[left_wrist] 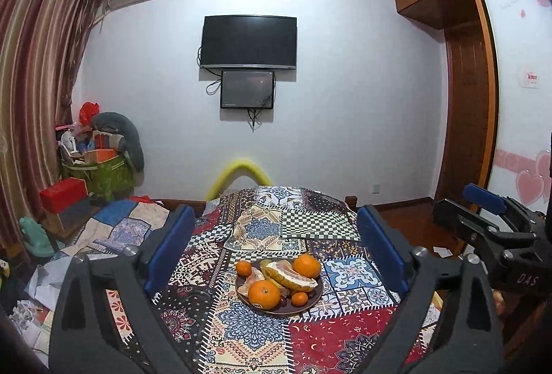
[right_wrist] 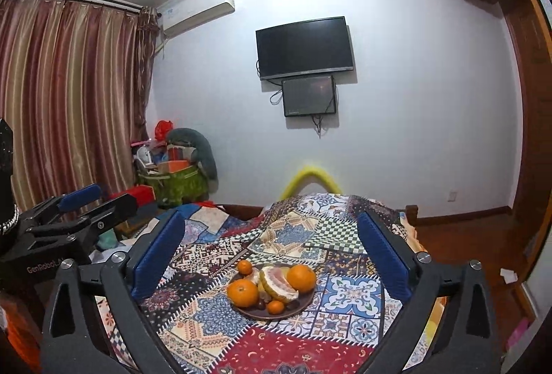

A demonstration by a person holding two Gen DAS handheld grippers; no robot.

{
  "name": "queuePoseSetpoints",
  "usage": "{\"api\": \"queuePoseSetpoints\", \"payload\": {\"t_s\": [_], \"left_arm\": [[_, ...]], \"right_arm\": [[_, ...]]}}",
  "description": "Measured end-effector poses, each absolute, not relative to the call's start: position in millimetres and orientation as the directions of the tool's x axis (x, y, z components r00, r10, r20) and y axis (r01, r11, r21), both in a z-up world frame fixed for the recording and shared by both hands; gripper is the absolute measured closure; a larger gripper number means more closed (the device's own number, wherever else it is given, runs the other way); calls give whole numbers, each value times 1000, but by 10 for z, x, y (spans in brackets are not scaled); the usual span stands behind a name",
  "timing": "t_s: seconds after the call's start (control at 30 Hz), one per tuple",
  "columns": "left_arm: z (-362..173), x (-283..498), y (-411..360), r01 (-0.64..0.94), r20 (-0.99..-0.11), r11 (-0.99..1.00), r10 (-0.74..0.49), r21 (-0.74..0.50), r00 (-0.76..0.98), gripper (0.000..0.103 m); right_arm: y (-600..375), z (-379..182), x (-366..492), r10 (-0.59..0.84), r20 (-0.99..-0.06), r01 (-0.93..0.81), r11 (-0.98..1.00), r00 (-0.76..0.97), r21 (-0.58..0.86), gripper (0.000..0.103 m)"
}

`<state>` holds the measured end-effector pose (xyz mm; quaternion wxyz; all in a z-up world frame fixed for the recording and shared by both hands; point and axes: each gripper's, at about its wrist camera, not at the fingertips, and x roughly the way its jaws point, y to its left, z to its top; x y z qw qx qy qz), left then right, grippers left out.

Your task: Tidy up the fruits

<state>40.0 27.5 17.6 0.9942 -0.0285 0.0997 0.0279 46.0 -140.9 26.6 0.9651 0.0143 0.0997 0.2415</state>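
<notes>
Here both the left gripper (left_wrist: 276, 250) and the right gripper (right_wrist: 272, 253) stand wide apart, empty, before the fruit plate (left_wrist: 312, 300). Only the right view shows the whole curtain (right_wrist: 69, 98)

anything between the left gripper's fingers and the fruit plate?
Nothing but bare patchwork cloth. In the left wrist view the left gripper stands open and empty, and the plate of oranges sits on the cloth farther out, untouched.
</notes>
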Motion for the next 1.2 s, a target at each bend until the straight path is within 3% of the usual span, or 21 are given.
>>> {"api": "queuePoseSetpoints", "payload": {"t_s": [0.33, 1.2], "left_arm": [[147, 373, 262, -62, -199, 997, 51, -49, 979, 0], [109, 413, 242, -71, -215, 997, 63, -31, 975, 0]], "right_arm": [[-1416, 255, 430, 465, -188, -460, 885, 865, 75, 0], [-1467, 276, 399, 450, -186, -442, 893, 873, 83, 0]]}}
